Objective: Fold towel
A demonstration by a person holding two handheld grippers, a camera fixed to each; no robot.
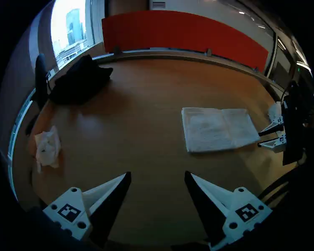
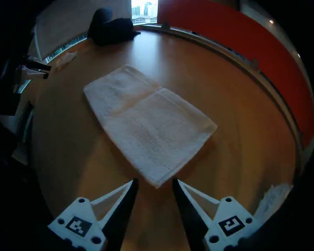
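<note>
Towel (image 2: 148,125): white, folded into a rectangle, flat on wooden table (image 1: 148,108), one layer overlapping another with a seam across it. Lies toward the table edge where the right gripper works, well apart from the far edge.

Right gripper (image 2: 155,180): jaws spread, pinching nothing. Towel's near corner points into the gap between the fingertips; contact cannot be judged.

Left gripper (image 1: 157,175): jaws spread wide, empty, over bare wood, well apart from the towel.

Black bundle (image 1: 79,79), bag or garment, at the far corner by the window (image 1: 71,29). Crumpled white cloth or paper (image 1: 48,146) near the table's left edge in the left gripper view. Red panel (image 1: 182,31) runs along the far edge.
</note>
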